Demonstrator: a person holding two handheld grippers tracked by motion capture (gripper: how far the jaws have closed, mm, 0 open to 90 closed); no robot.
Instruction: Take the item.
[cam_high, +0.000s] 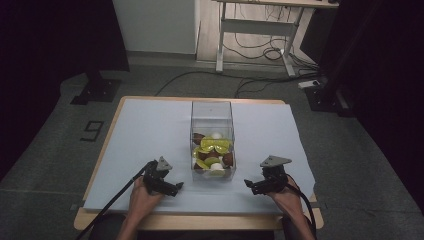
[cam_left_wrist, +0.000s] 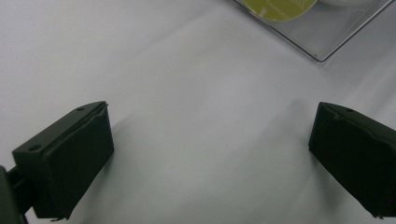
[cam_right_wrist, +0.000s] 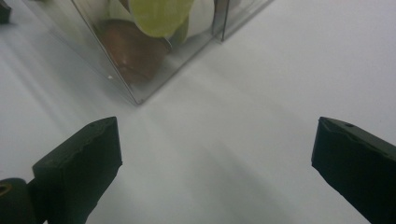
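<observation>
With my left gripper (cam_high: 172, 188) at seven o'clock and right gripper (cam_high: 251, 186) at five o'clock of the tall clear plastic box (cam_high: 212, 120) of yellow, brown and white pieces mid-table, both jaws wide open and empty, I should close in squarely on its walls.

left gripper (cam_left_wrist: 210, 154) wide apart over white sheet (cam_left_wrist: 187, 93), clear box (cam_left_wrist: 322, 39) corner, perhaps yellow-green piece (cam_left_wrist: 280, 8)

Box (cam_high: 212, 115): you are seeing clear plastic.
Contents (cam_high: 214, 146): showing yellow-green, brown, white.
Table cover (cam_high: 150, 135): showing plain pale grey.
Grippers (cam_high: 176, 187) (cam_high: 249, 184): you are holding black.
</observation>
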